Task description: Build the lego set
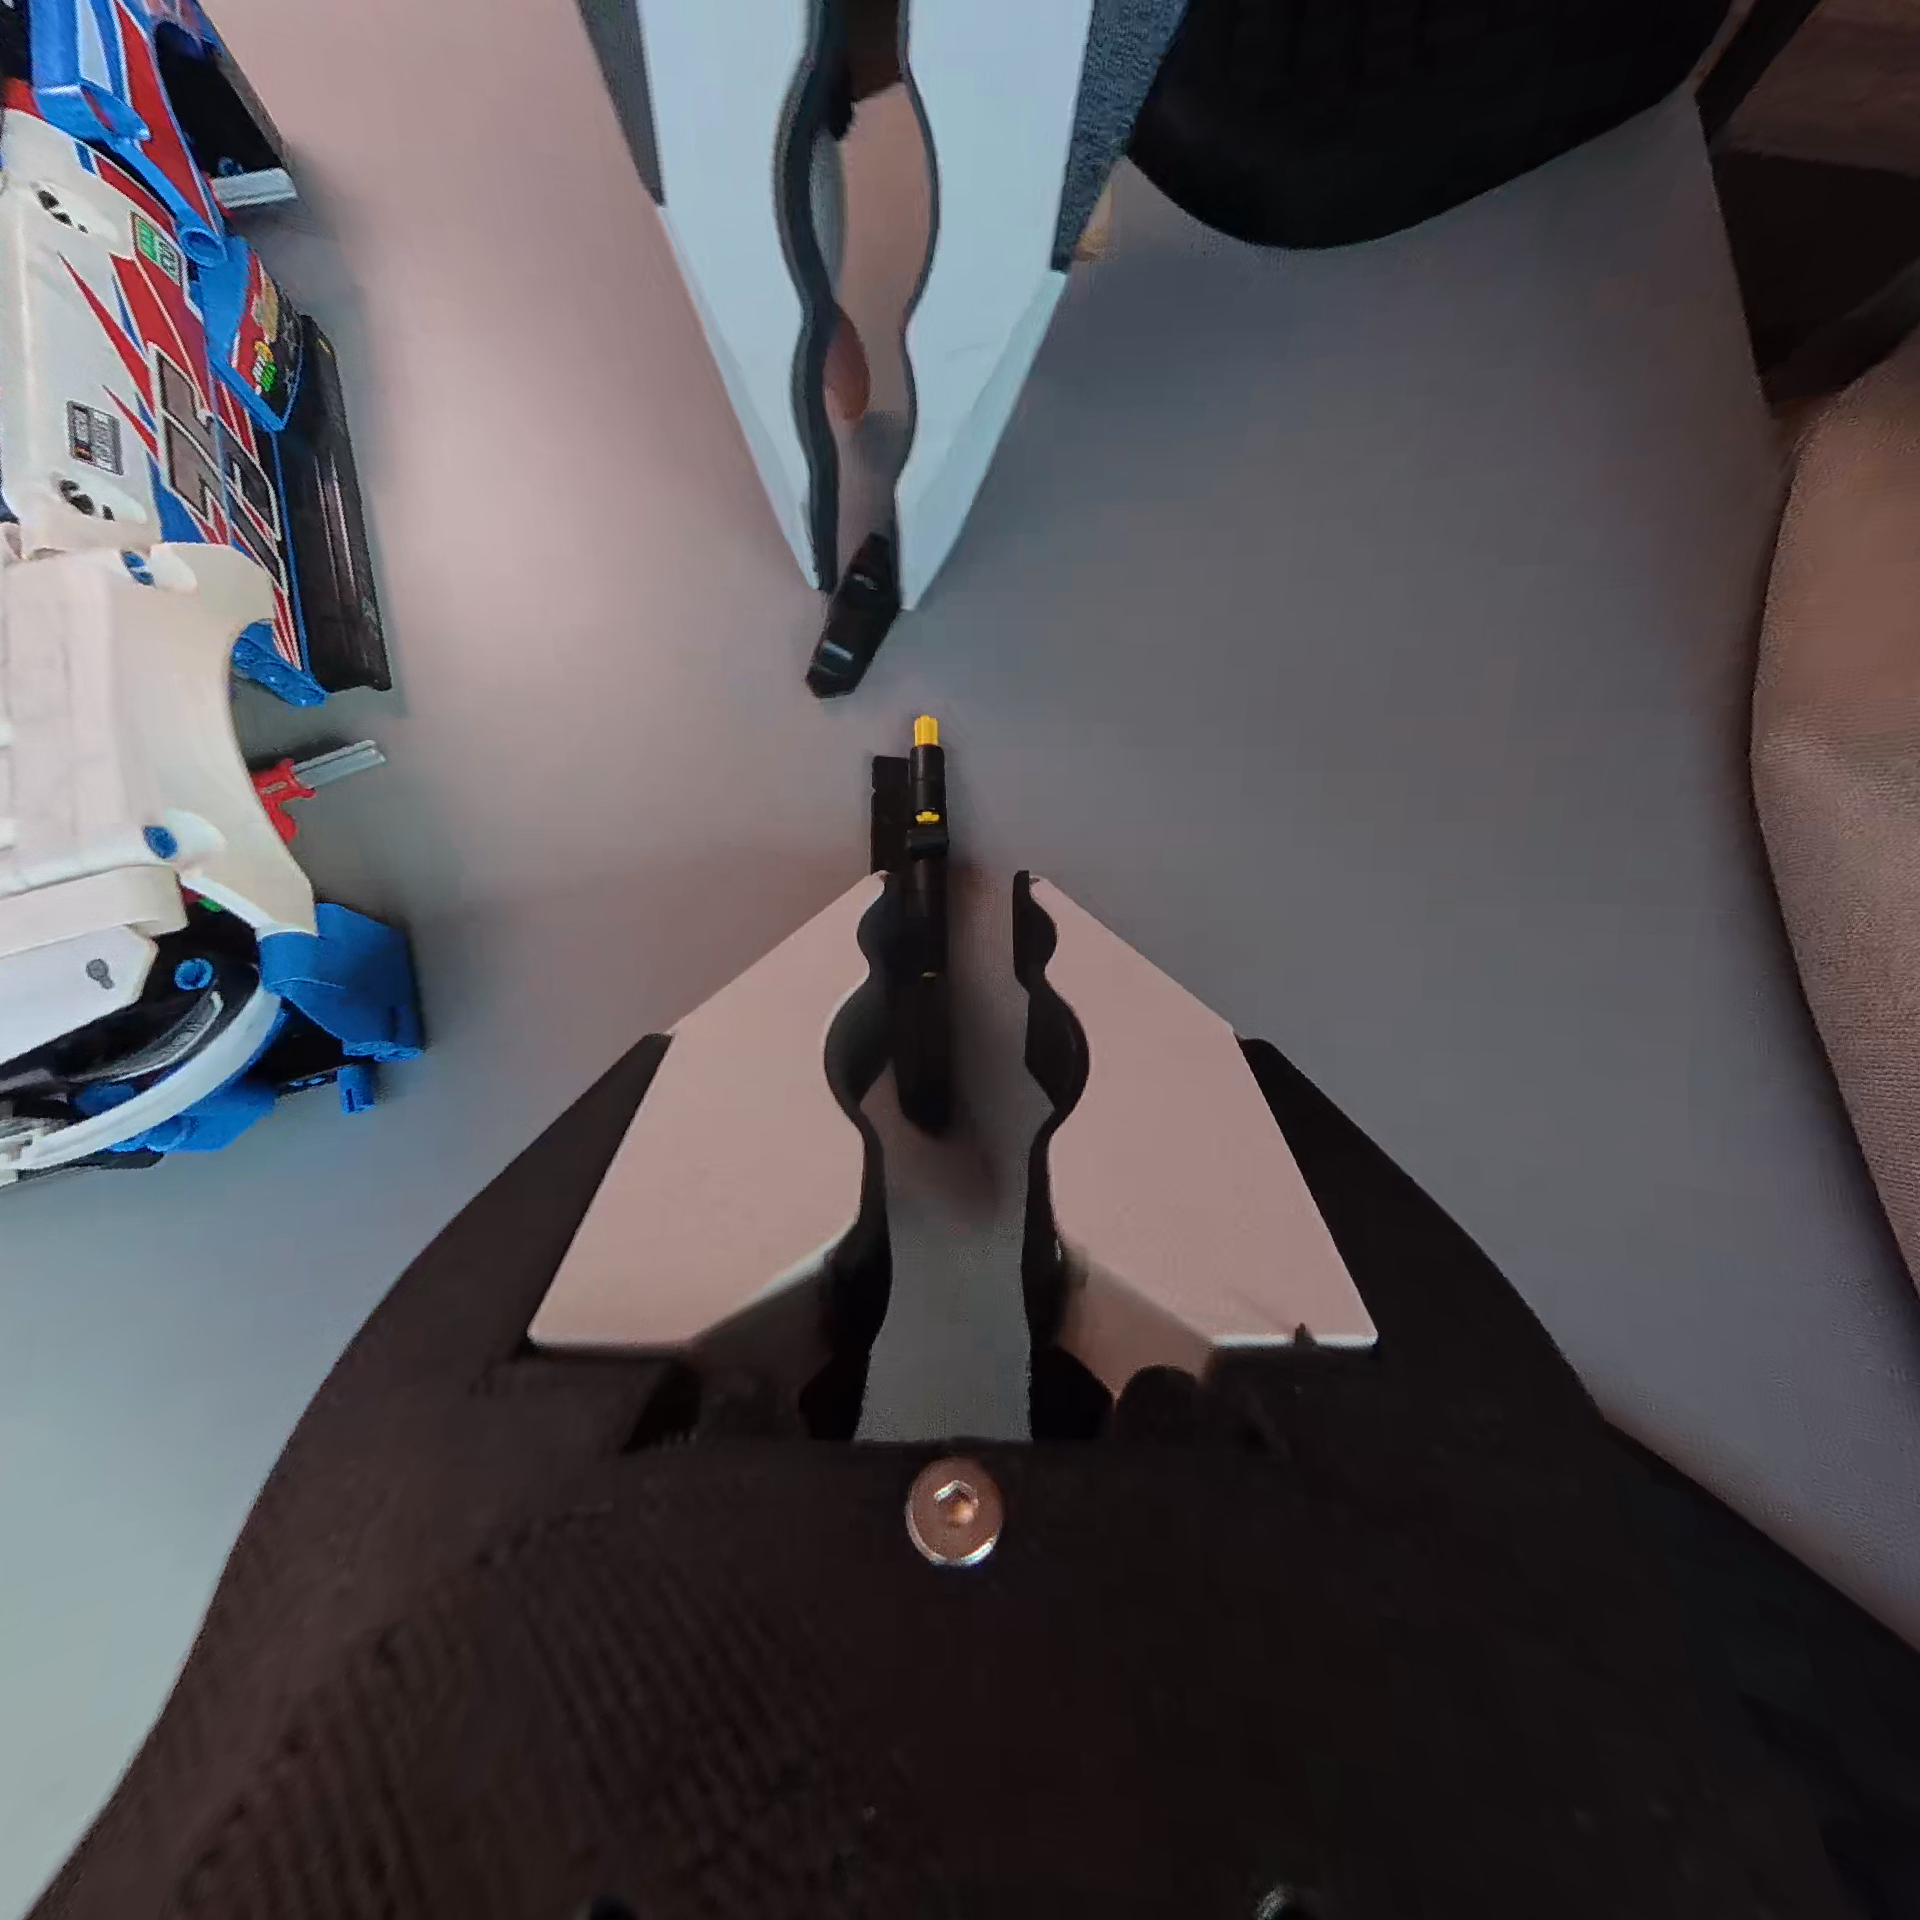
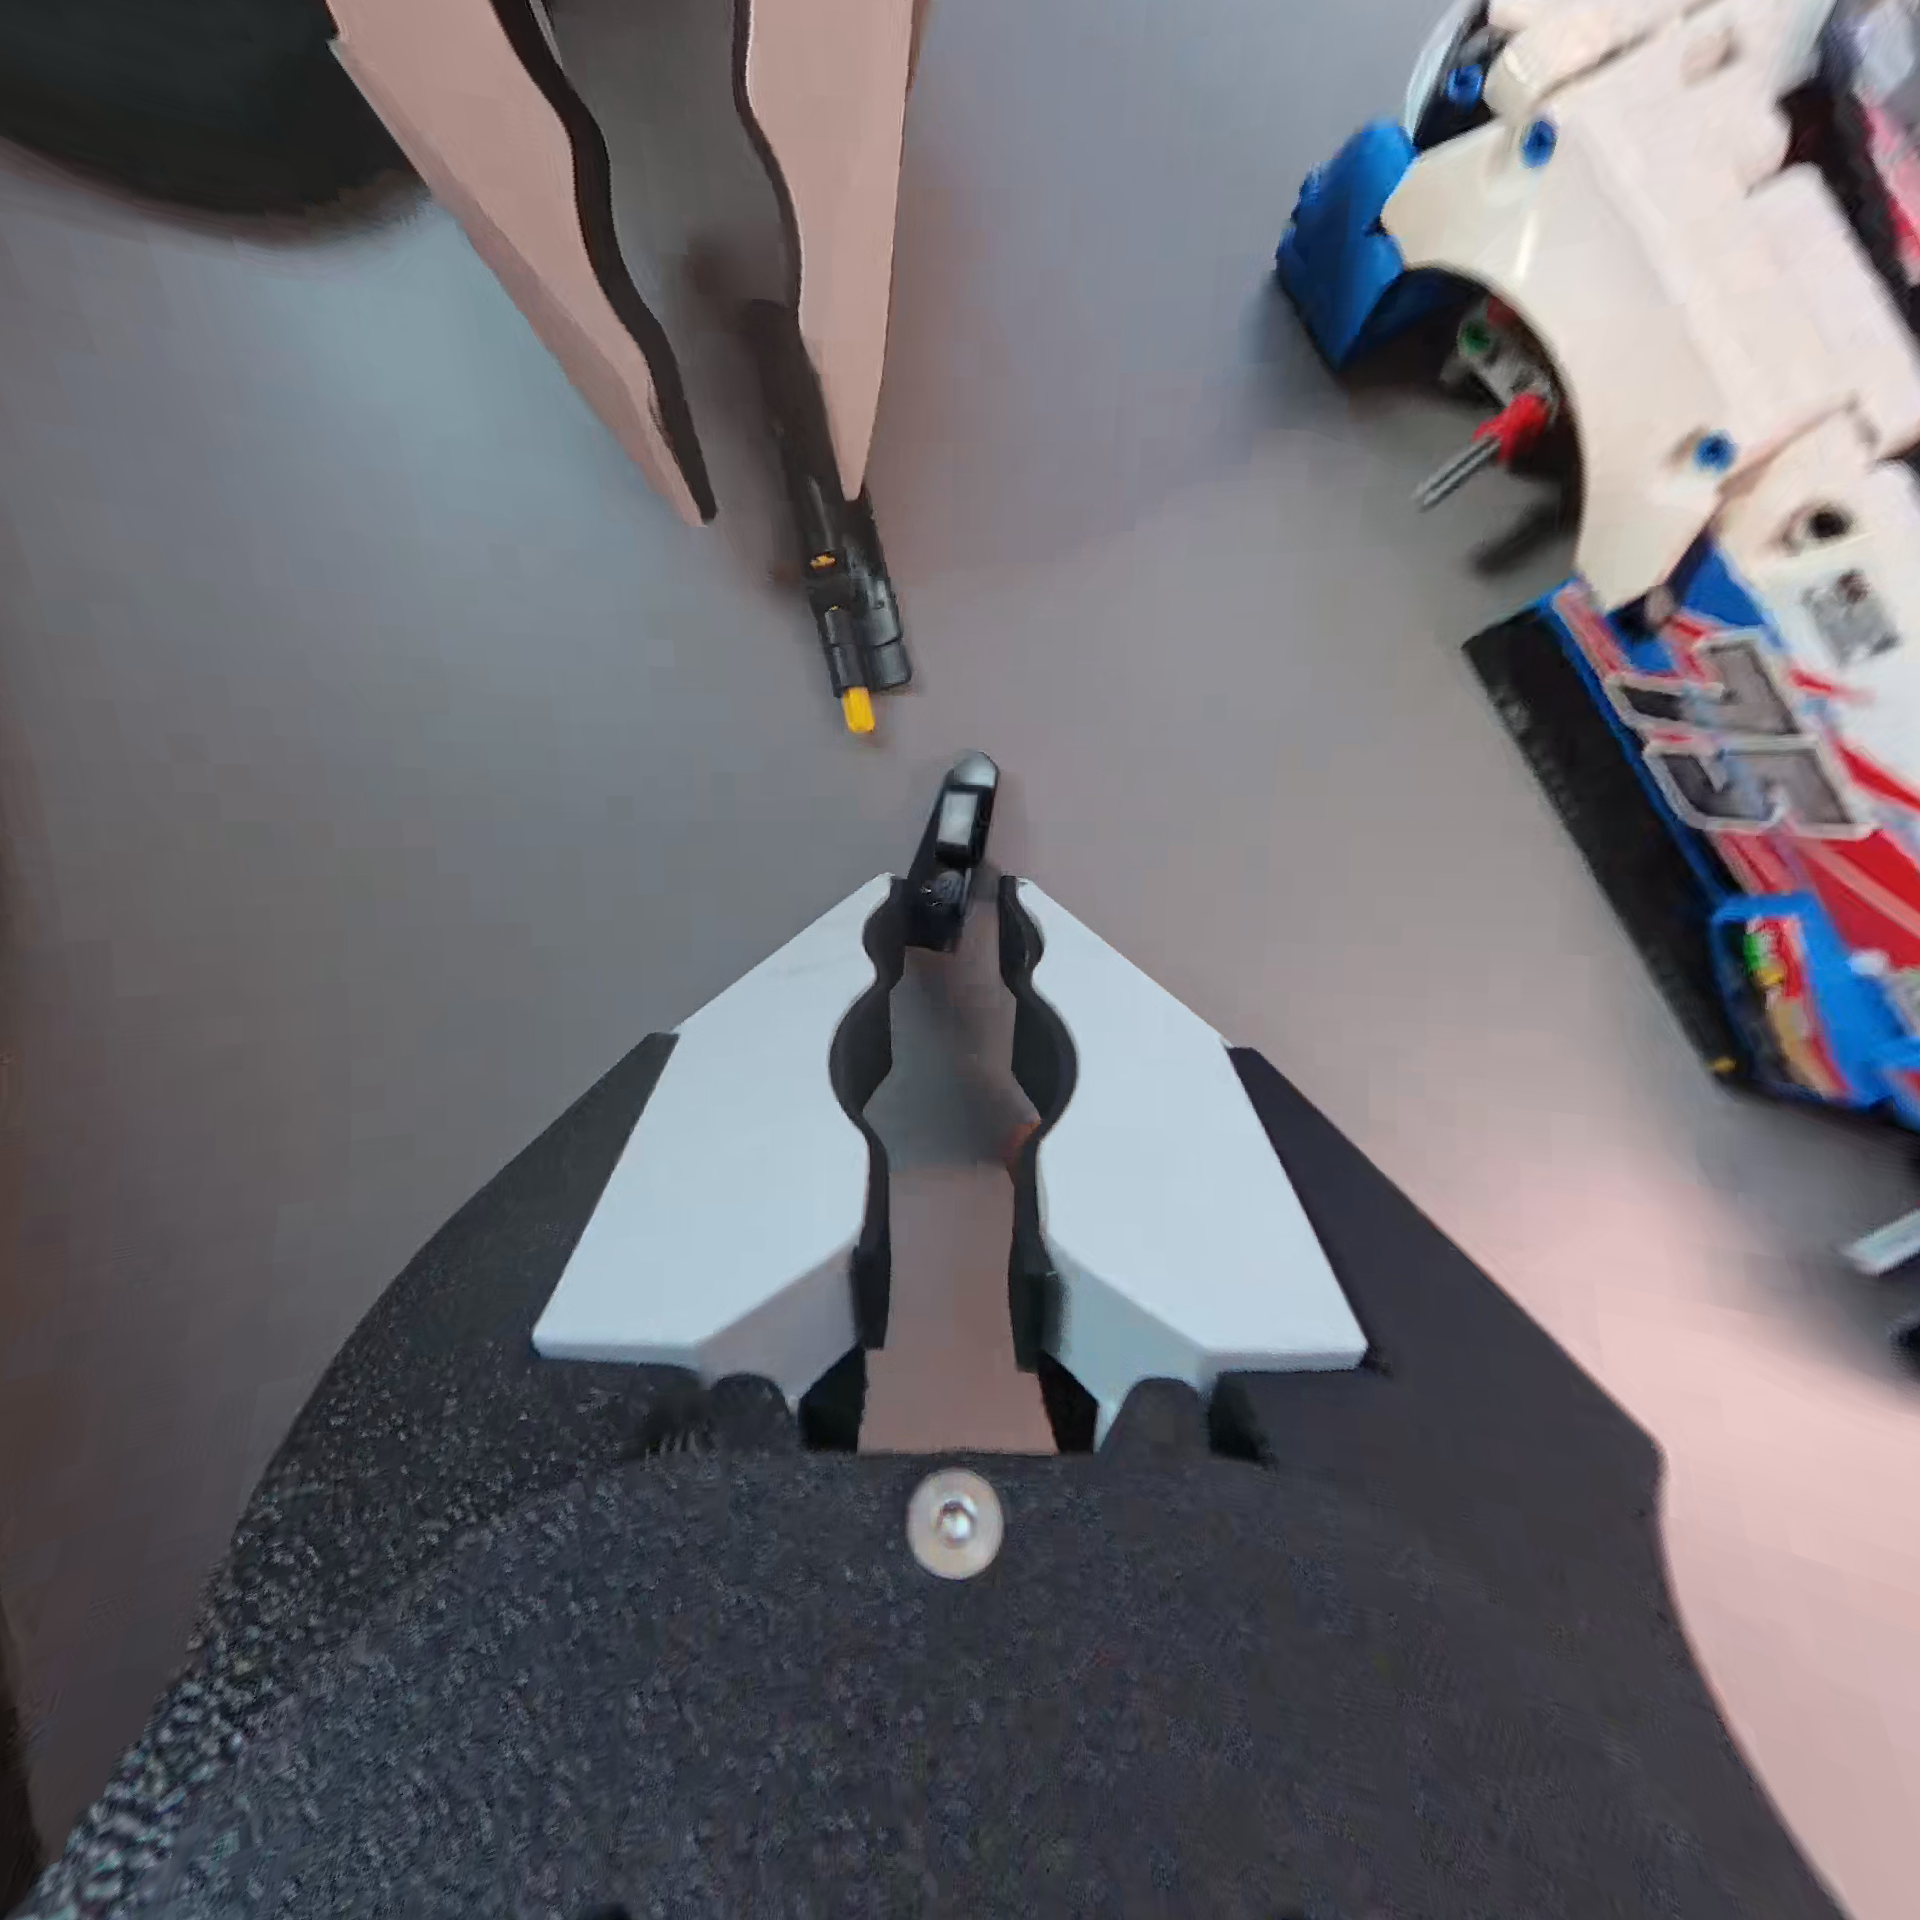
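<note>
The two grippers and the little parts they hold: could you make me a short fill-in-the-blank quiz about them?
1. The black rod in the left gripper has a ____ tip.
2. The right gripper carries a small ____ piece.
3. The two held parts point at each other but do not ____.
4. The toy car is white, red and ____.

Answers: yellow; black; touch; blue

Surface: plain grey tabletop [image 1: 1351, 675] — matte, under and ahead of the gripper.
Light: pinkish cast, soft shadows.
Far right: brownish upholstered furniture [image 1: 1849, 727].
Upper right — dark wooden furniture [image 1: 1818, 208].
</note>
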A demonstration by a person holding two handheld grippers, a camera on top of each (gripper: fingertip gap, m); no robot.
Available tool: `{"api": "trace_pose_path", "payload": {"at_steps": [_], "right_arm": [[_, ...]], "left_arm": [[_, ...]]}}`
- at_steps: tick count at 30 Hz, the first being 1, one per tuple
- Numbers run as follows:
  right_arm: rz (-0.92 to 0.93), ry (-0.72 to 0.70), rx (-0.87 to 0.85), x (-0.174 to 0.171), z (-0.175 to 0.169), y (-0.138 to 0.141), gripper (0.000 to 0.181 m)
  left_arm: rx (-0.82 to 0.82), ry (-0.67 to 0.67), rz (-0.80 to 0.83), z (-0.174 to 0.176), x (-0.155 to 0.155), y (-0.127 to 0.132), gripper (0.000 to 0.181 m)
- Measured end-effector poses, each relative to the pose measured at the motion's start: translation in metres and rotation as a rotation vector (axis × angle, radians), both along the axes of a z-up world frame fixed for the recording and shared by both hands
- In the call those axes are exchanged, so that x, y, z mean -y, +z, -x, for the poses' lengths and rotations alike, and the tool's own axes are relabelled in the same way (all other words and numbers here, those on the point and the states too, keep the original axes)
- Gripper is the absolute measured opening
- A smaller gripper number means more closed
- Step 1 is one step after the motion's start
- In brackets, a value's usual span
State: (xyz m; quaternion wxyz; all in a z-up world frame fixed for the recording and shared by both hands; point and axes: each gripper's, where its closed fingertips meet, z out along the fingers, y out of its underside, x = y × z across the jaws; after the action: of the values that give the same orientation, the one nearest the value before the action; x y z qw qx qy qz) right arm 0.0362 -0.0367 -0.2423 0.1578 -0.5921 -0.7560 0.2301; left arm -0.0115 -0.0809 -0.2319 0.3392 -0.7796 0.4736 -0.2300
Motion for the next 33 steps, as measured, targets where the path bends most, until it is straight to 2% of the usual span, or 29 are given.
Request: {"api": "trace_pose_path", "payload": {"at_steps": [1, 2, 5, 7, 10, 14, 17, 19, 21, 28, 30, 33], "right_arm": [[0.068, -0.044, 0.015, 0.009, -0.006, 0.001, 0.023], [0.125, -0.073, 0.009, 0.018, -0.010, 0.005, 0.023], [0.138, -0.069, -0.074, 0.023, -0.014, 0.026, 0.023], [0.039, 0.055, -0.118, 0.018, -0.016, 0.036, 0.023], [-0.095, 0.299, -0.076, 0.015, -0.023, 0.032, 0.024], [-0.109, 0.524, -0.019, 0.027, -0.026, 0.023, 0.028], [-0.129, 0.621, 0.040, 0.037, -0.026, 0.007, 0.030], [-0.101, 0.605, 0.013, 0.040, -0.019, 0.008, 0.024], [-0.078, 0.556, 0.056, 0.035, -0.022, 0.005, 0.020], [0.031, 0.402, 0.067, 0.035, -0.039, 0.008, 0.024], [0.010, 0.398, 0.036, 0.033, -0.037, 0.016, 0.026], [-0.058, 0.465, -0.007, 0.032, -0.028, 0.019, 0.029]], "left_arm": [[0.013, 0.007, -0.002, 0.000, -0.001, 0.003, 0.020], [0.018, 0.012, -0.006, 0.001, -0.002, 0.005, 0.022], [0.010, 0.014, -0.020, 0.002, -0.002, 0.006, 0.024], [0.001, 0.006, -0.018, 0.003, -0.001, 0.004, 0.028], [-0.003, 0.001, -0.017, 0.003, 0.000, 0.003, 0.032], [-0.025, 0.032, -0.024, 0.007, -0.007, -0.002, 0.035], [-0.055, 0.025, -0.028, 0.007, -0.008, -0.008, 0.032], [-0.065, 0.014, -0.044, 0.005, -0.007, -0.009, 0.028], [-0.068, 0.008, -0.050, 0.004, -0.006, -0.009, 0.026], [-0.081, -0.006, -0.068, 0.001, -0.003, -0.009, 0.019], [-0.081, -0.009, -0.069, 0.001, -0.003, -0.009, 0.017], [-0.077, -0.008, -0.067, 0.000, -0.003, -0.009, 0.017]]}}
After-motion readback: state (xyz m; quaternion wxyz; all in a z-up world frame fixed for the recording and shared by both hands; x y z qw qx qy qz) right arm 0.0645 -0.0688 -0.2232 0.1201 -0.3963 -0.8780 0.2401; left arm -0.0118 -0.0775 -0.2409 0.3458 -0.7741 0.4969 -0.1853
